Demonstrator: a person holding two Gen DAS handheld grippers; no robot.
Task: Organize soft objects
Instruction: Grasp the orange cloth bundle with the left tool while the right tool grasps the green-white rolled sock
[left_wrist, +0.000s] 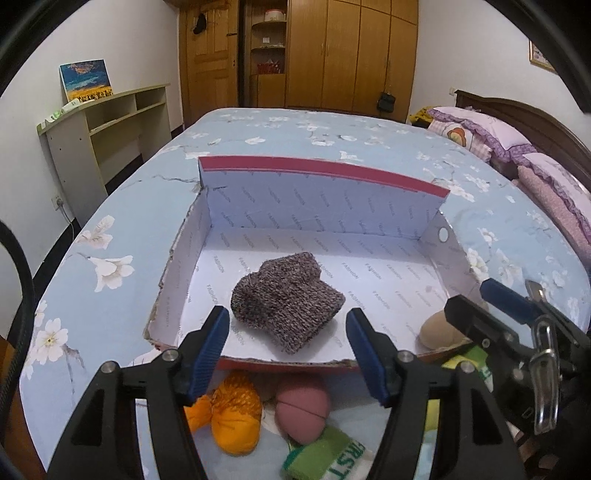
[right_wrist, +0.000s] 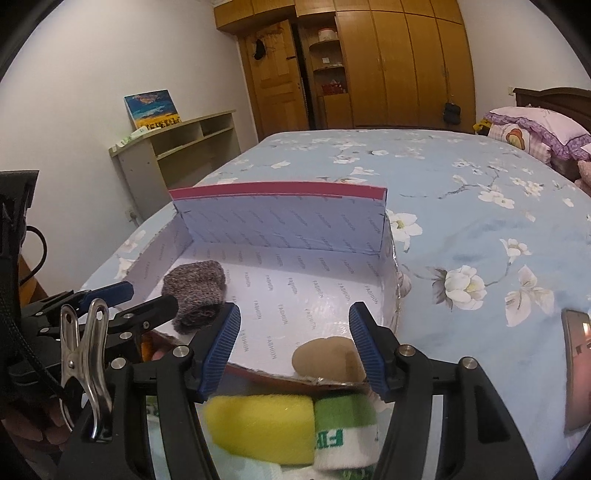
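The box (left_wrist: 369, 206) lies open on the bed (left_wrist: 110, 206), its lid flap standing upright at the far side. One knitted sock (left_wrist: 286, 301) already lies on the box floor, toward the left wall. The remaining soft items lie on the bed outside the near rim of the box.

Left claw (left_wrist: 288, 347): jaws wide open, holding nothing. It hovers over the near rim, with the knitted sock just ahead between the finger lines. Below and nearer than the fingertips lie an orange pouch (left_wrist: 232, 413), a pink ball (left_wrist: 303, 410) and a green-and-white band (left_wrist: 328, 458).

Right claw (right_wrist: 293, 347): jaws wide open, holding nothing. A tan ball (right_wrist: 327, 360) rests at the near rim of the box, just inside the right finger. Whether it sits inside the box or on the rim cannot be told from either view. A yellow sponge (right_wrist: 258, 424) and the green-and-white band (right_wrist: 345, 435) lie directly below the claw, on the near side of the rim.

Governing relation: the unsorted items lie below and behind each claw's fingertips, so either claw likely needs to draw back and descend. The yellow sponge lies with its long axis across the right claw's opening; the right claw is the nearer one to it. The pink ball and the orange pouch are nearer the left claw.
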